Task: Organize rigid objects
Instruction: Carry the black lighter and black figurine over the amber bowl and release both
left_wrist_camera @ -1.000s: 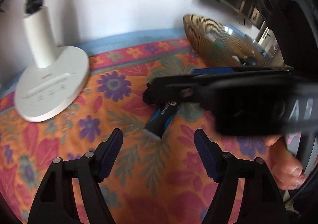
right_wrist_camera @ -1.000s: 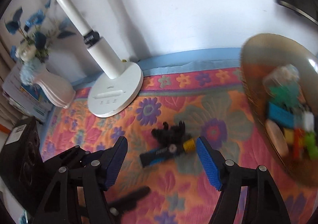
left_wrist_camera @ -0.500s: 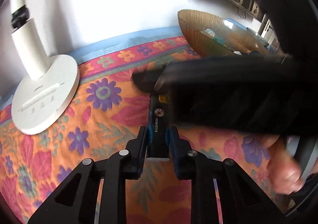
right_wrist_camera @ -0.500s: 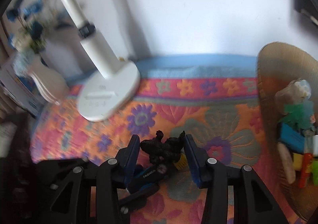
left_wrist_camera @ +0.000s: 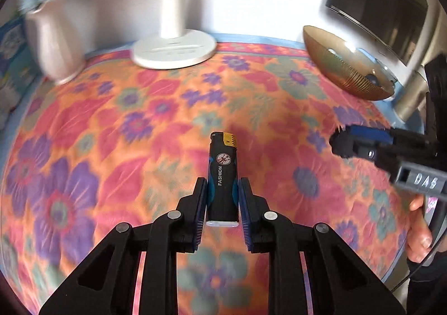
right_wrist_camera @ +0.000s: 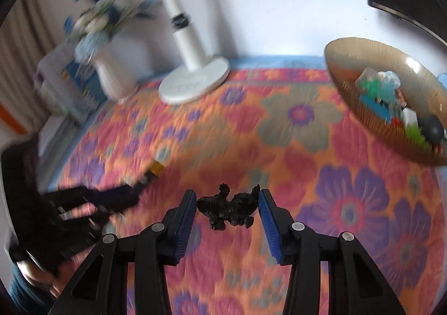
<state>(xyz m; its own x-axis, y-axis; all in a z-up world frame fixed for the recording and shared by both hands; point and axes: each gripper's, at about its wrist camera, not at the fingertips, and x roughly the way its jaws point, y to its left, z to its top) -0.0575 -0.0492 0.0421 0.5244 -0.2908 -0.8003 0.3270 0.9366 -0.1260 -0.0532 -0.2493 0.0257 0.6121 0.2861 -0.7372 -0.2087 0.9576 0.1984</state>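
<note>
My left gripper (left_wrist_camera: 222,197) is shut on a black and blue lighter (left_wrist_camera: 223,175) with a gold top, held above the flowered cloth. My right gripper (right_wrist_camera: 226,203) is shut on a small black rooster figurine (right_wrist_camera: 227,207), also lifted off the cloth. The right gripper shows in the left wrist view (left_wrist_camera: 360,141) at the right, and the left gripper shows blurred in the right wrist view (right_wrist_camera: 111,197) at the left. A ribbed amber glass bowl (right_wrist_camera: 352,111) holding several small toys stands at the back right; it also shows in the left wrist view (left_wrist_camera: 340,74).
A white lamp base (left_wrist_camera: 174,48) stands at the back centre. A pale vase (left_wrist_camera: 54,44) with blue flowers stands at the back left. A dark screen (left_wrist_camera: 377,4) hangs on the wall at the right. The flowered cloth (left_wrist_camera: 111,133) covers the table.
Both grippers closed, the left on the lighter and the right on the figurine, then lifted them off the cloth and drew back apart from each other.
</note>
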